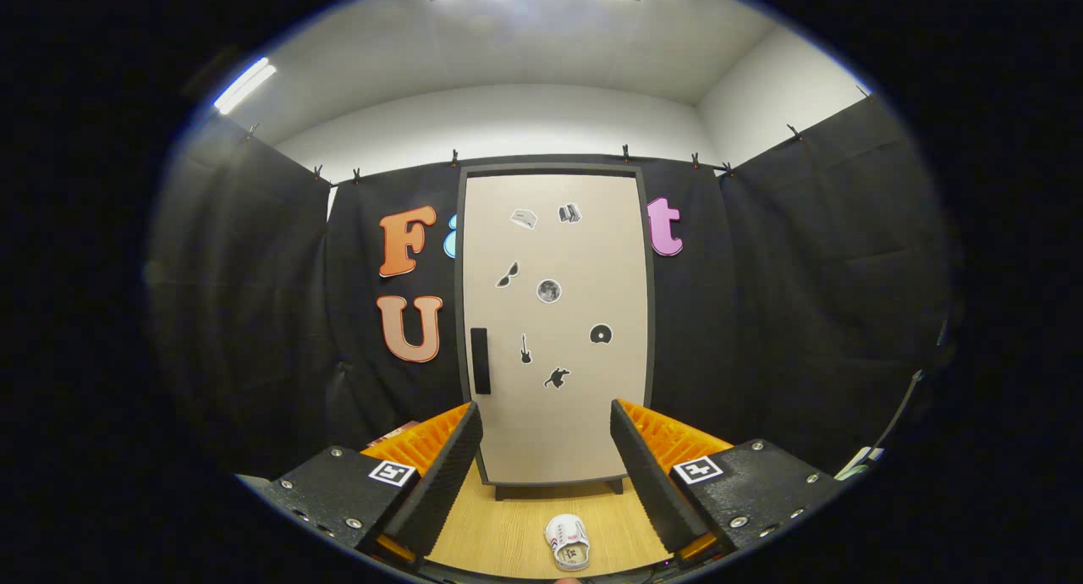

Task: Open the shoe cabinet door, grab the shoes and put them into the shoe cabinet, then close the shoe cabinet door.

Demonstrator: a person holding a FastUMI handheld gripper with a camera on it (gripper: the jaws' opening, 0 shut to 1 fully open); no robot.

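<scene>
A tall beige shoe cabinet door (554, 330) in a dark frame stands shut straight ahead, with a black vertical handle (481, 360) on its left side and several small stickers on it. A small white shoe (568, 542) lies on the wooden table (508, 525) in front of the cabinet, between my fingers and near their base. My gripper (546, 432) is open, its fingers spread wide and holding nothing, well short of the door.
Black cloth walls surround the cabinet on both sides. A reddish object (393, 433) peeks out behind the left finger. Cables (897, 423) hang at the far right.
</scene>
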